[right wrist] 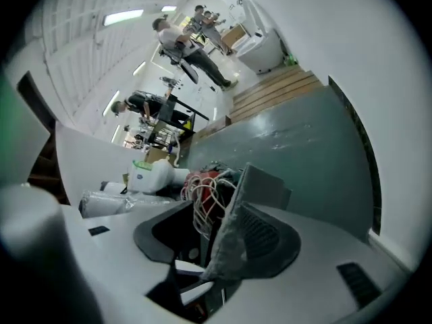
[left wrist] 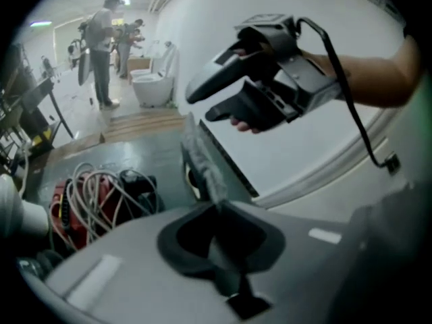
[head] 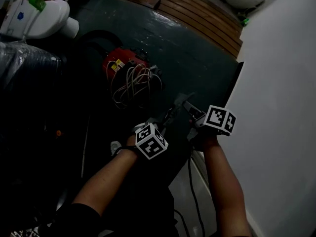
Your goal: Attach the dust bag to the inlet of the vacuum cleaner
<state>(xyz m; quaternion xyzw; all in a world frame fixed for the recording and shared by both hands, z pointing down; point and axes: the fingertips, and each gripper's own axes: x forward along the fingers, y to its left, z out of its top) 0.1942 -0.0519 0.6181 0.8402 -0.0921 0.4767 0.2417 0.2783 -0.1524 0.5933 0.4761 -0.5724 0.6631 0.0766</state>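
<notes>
Grey fuzzy fabric: 1 dust bag (right wrist: 233, 248), seen edge-on, limp and linty, with a flat stiff grey panel at the end farthest from the jaws.

Left gripper (left wrist: 217, 211): jaws clenched on the bag's near edge, and the bag rises straight out past the jaw tips.

Right gripper (left wrist: 199, 105): jaws released and spread wide. In the right gripper view the bag stands in the gap between them, and the pads aren't visibly pressing on it. In the left gripper view the right jaws sit just above the bag's far end, apart from it.

1 red vacuum cleaner (head: 118, 63) sits left of and beyond both sets of jaws, well apart from the bag. 1 tangled coil of pale cable (head: 134, 83) lies on it. Can't make out its inlet.

Surface:
- Dark green floor (head: 197, 58) beneath the jaws, scuffed.
- Strip of brown wooden planks (head: 202, 14) at the floor's far edge.
- White wall (head: 281, 107) right of the jaws.

Room:
- 1 white container with a green cap (head: 39, 16), far left of the jaws.
- 1 clear plastic-wrapped bundle (head: 24, 65), also far left.
- 1 white toilet (left wrist: 152, 79), far beyond the jaws.
- At least 3 people (right wrist: 181, 46) in the background.
- Ceiling strip lights are on.
</notes>
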